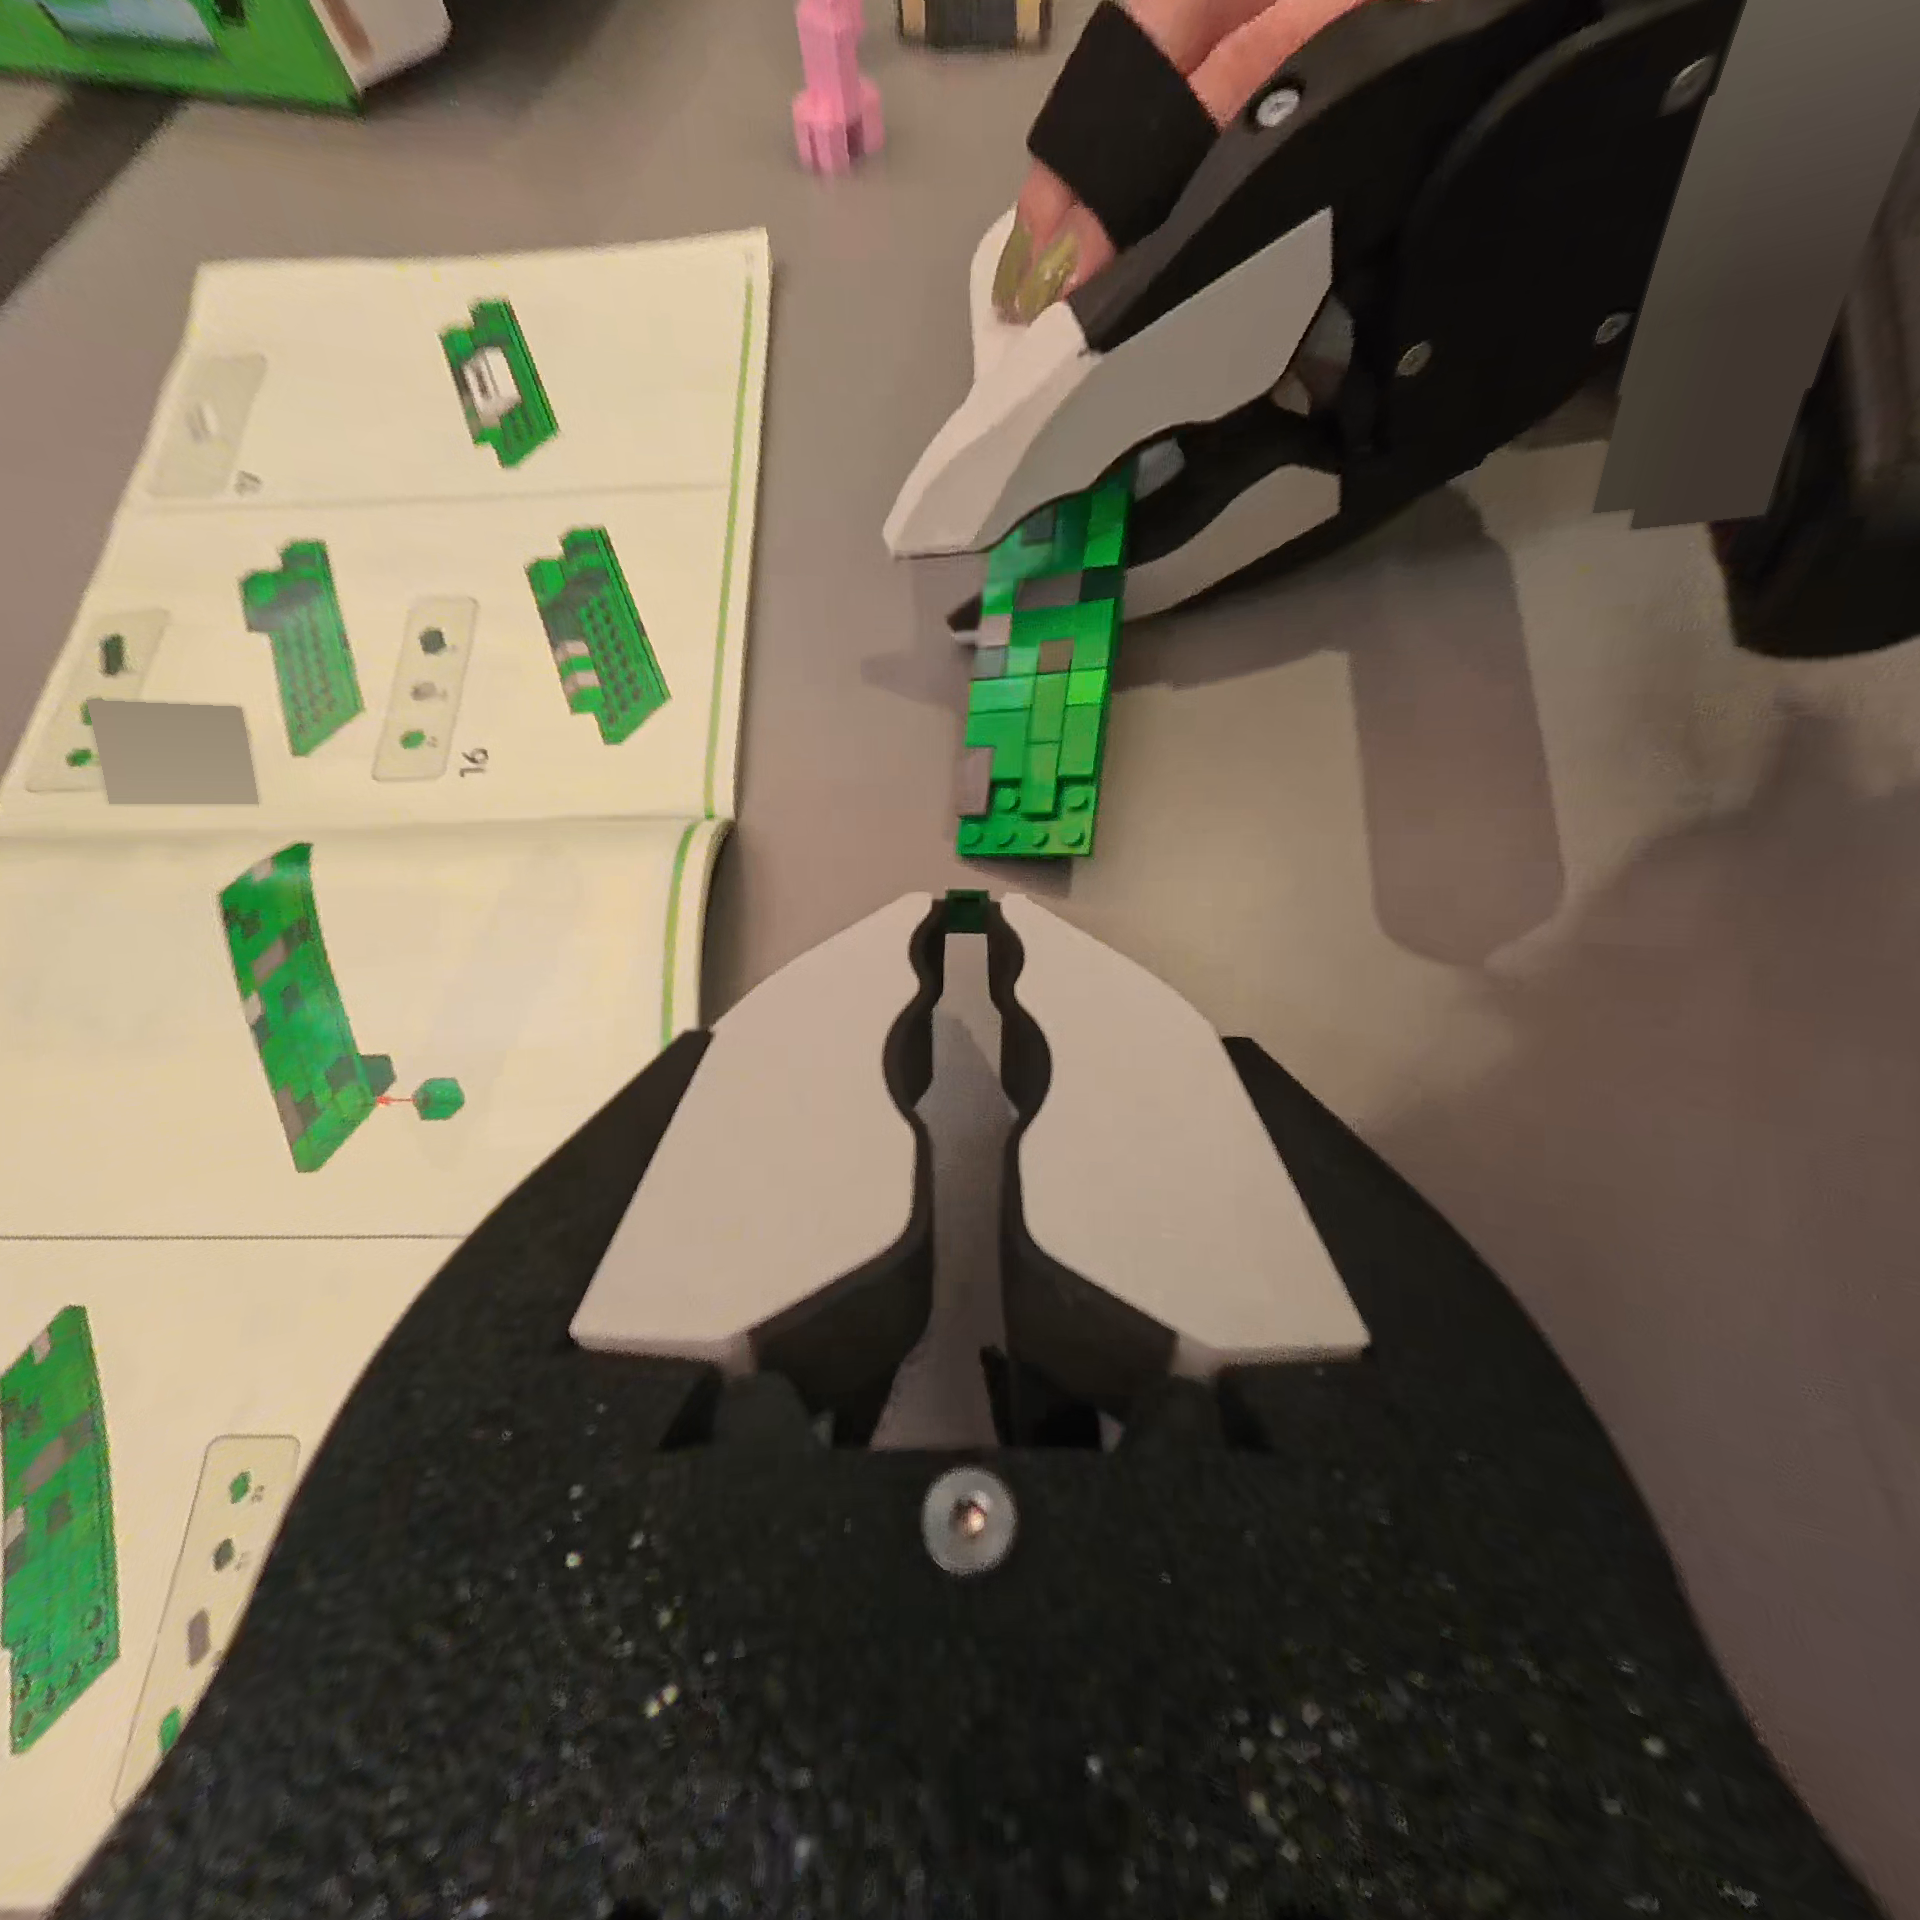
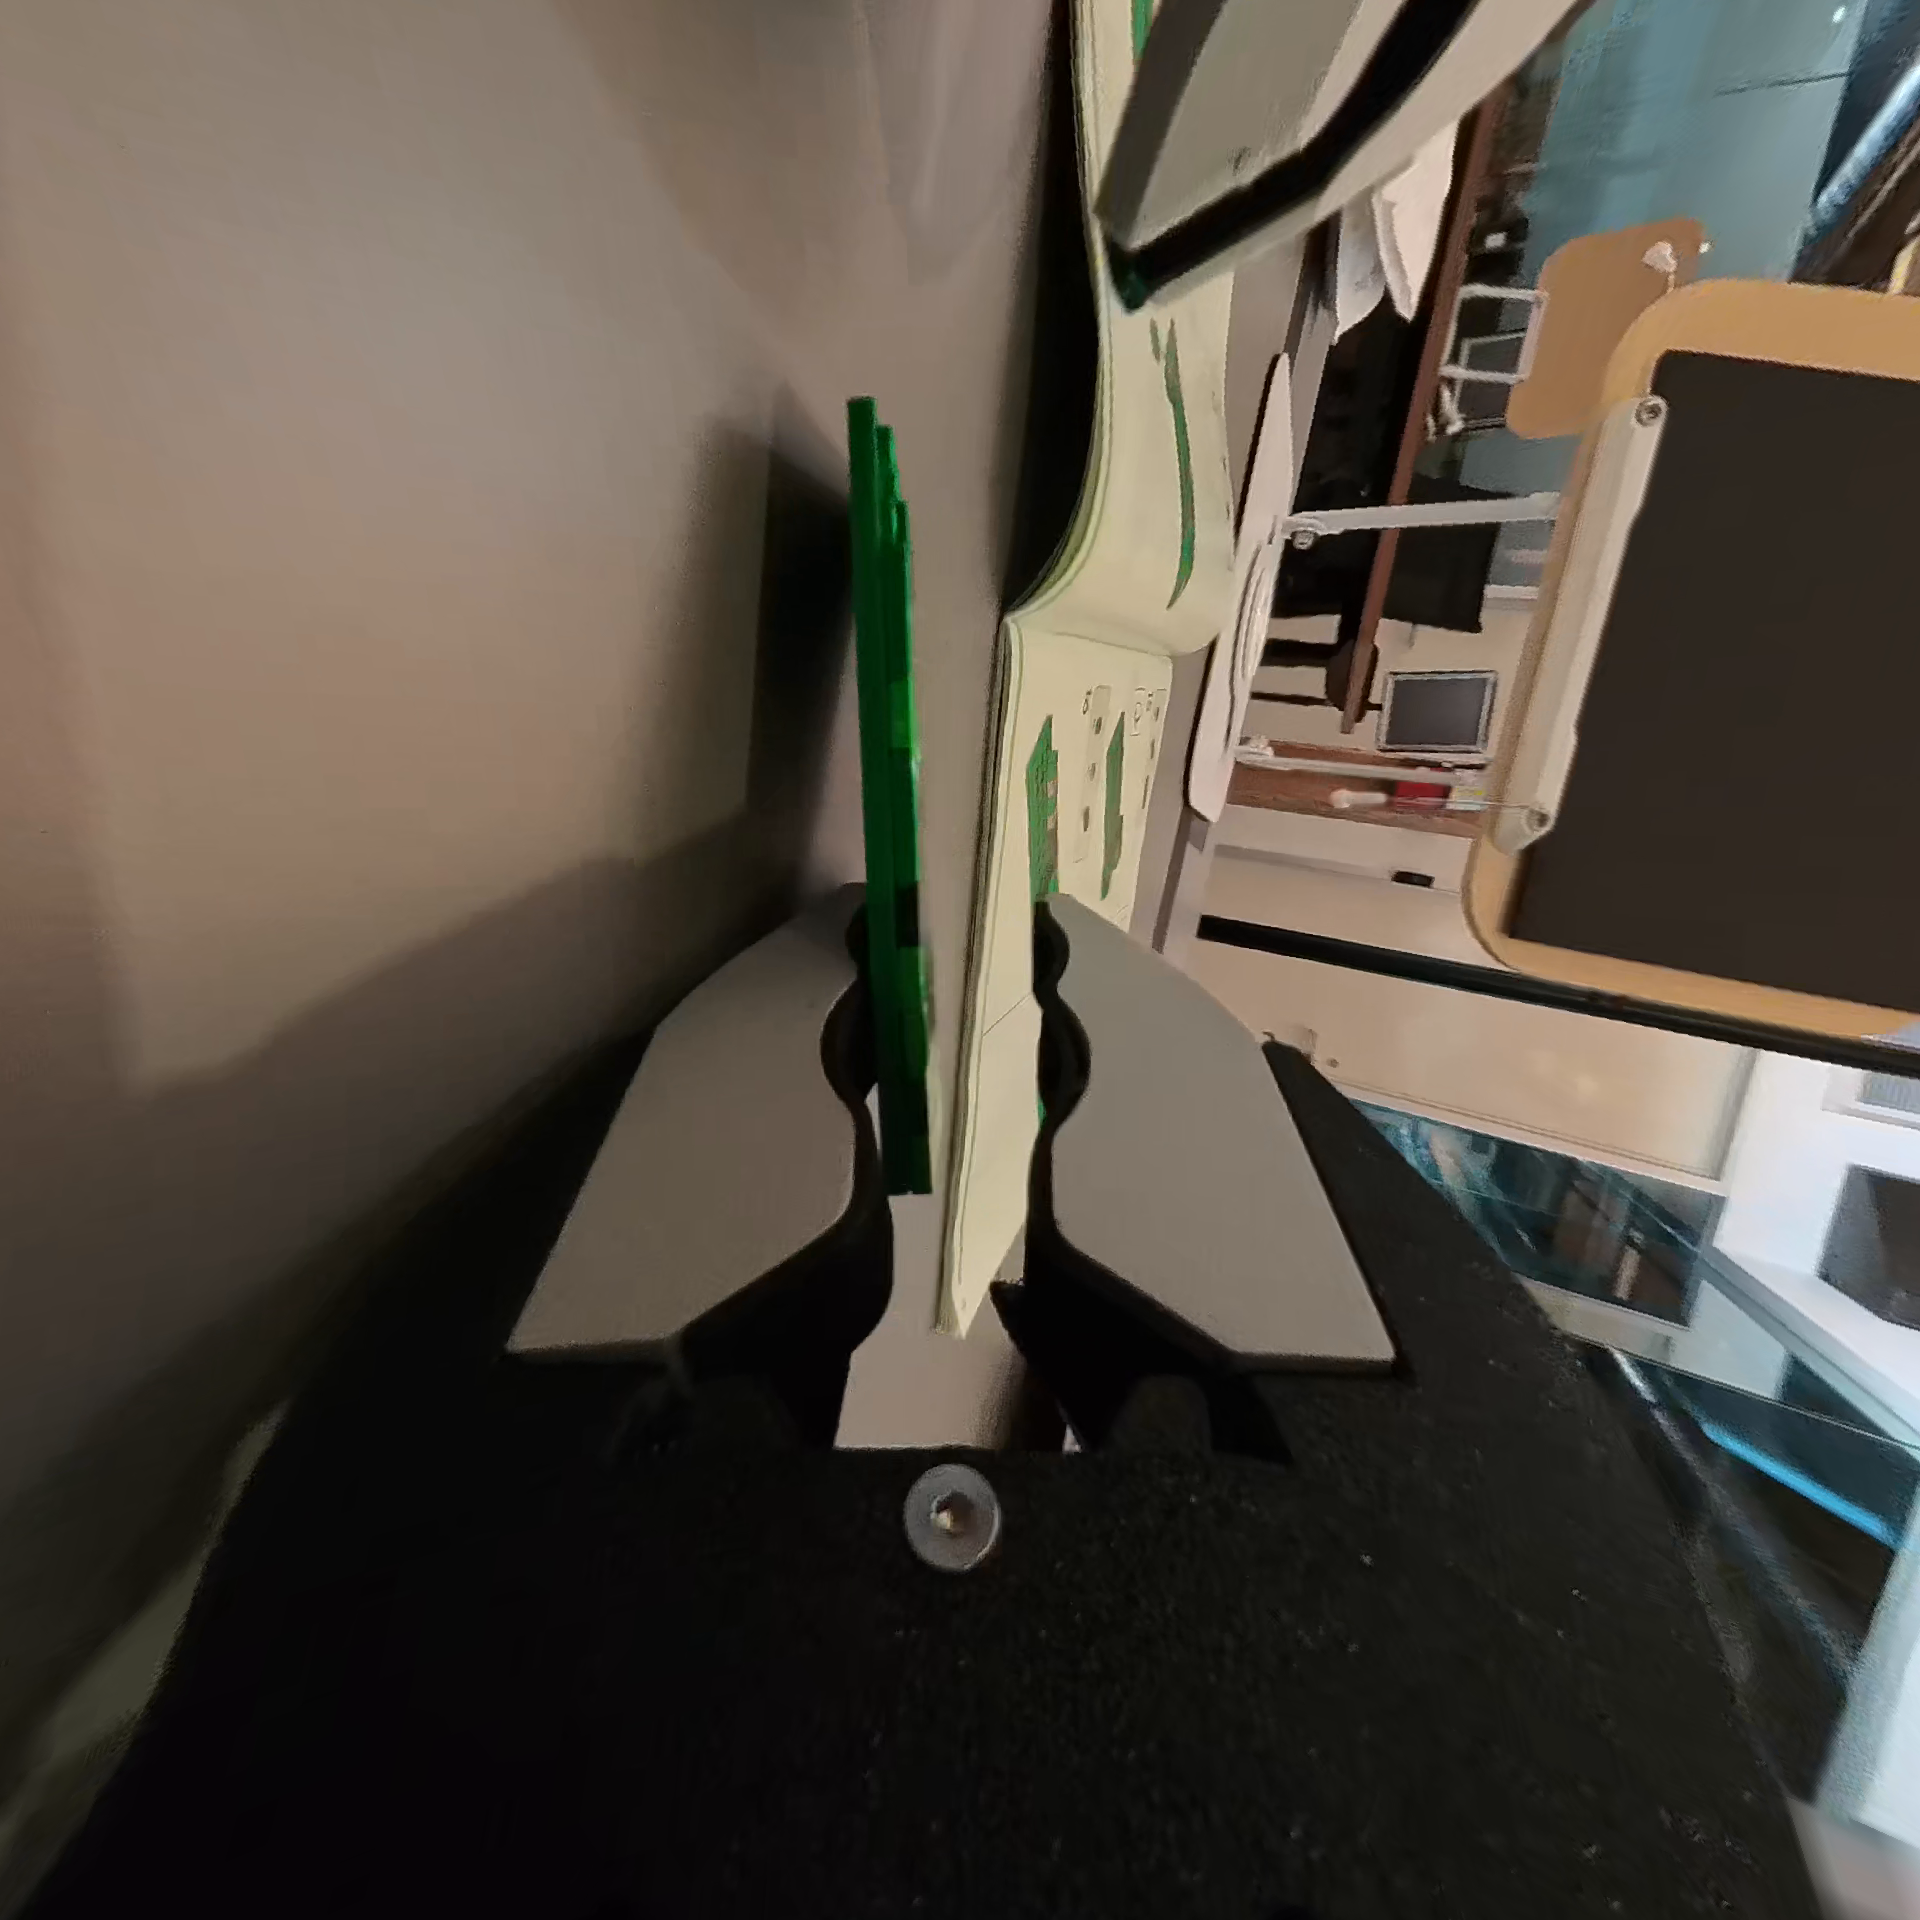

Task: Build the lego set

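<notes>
Slippage threatens: left gripper (image 1: 967, 906) pinches a tiny green piece (image 1: 966, 906) by its tips, while right gripper (image 2: 951, 935), jaws apart around the green plate (image 1: 1039, 707), steadies it poorly.

The right gripper (image 1: 940, 582) covers the far end of the green plate (image 1: 1039, 717).

instruction booklet (image 1: 416, 644) open flat on table (image 1: 1351, 1039), lego plate (image 1: 1039, 707) just right of booklet, small brick (image 1: 966, 909) near plate's close end, figure (image 1: 836, 104) and box (image 1: 187, 52) behind booklet
</notes>
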